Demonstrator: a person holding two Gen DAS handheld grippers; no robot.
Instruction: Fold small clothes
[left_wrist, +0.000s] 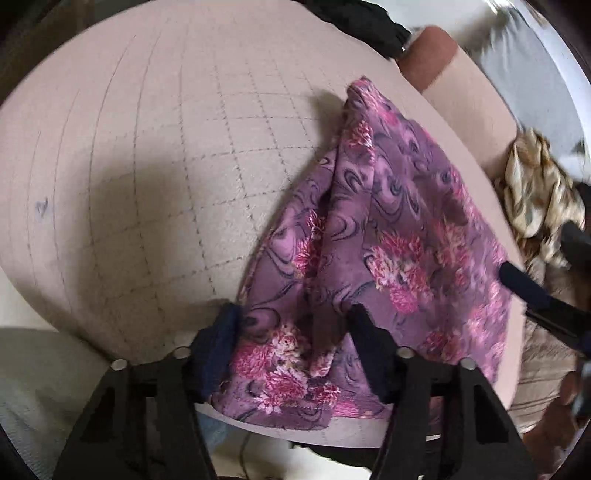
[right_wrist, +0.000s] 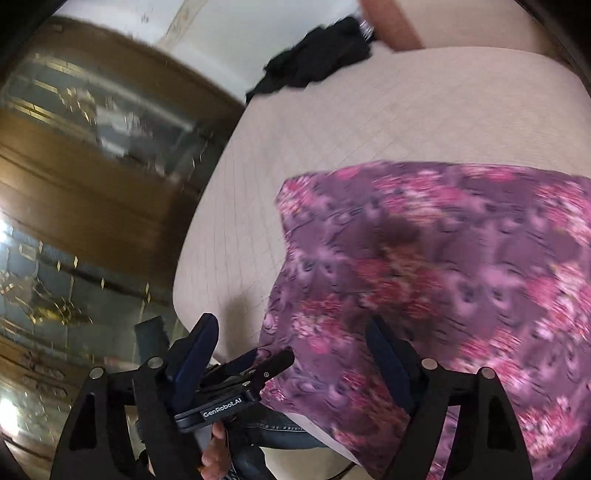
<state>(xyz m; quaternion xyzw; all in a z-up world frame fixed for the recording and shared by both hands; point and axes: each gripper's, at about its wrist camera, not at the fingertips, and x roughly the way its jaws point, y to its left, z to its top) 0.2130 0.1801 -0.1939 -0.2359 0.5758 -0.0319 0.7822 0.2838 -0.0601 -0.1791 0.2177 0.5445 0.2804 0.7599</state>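
— Floral purple garment: where is it?
— Lying on the beige quilted pad, bunched at the near edge.
— Grippers?
— Left gripper spread wide astride its hem; right gripper wide too, above it.

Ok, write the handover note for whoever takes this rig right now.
Left gripper: open, straddling the near hem of the purple floral garment, nothing pinched.
Right gripper: open over the garment's near edge, view blurred.
Garment lies on the beige quilted surface, bunched with a raised ridge, no neat fold visible.
Black clothing sits at the far edge; a tan patterned cloth lies off the right side.
Left: grasp, flatten and fold the garment.
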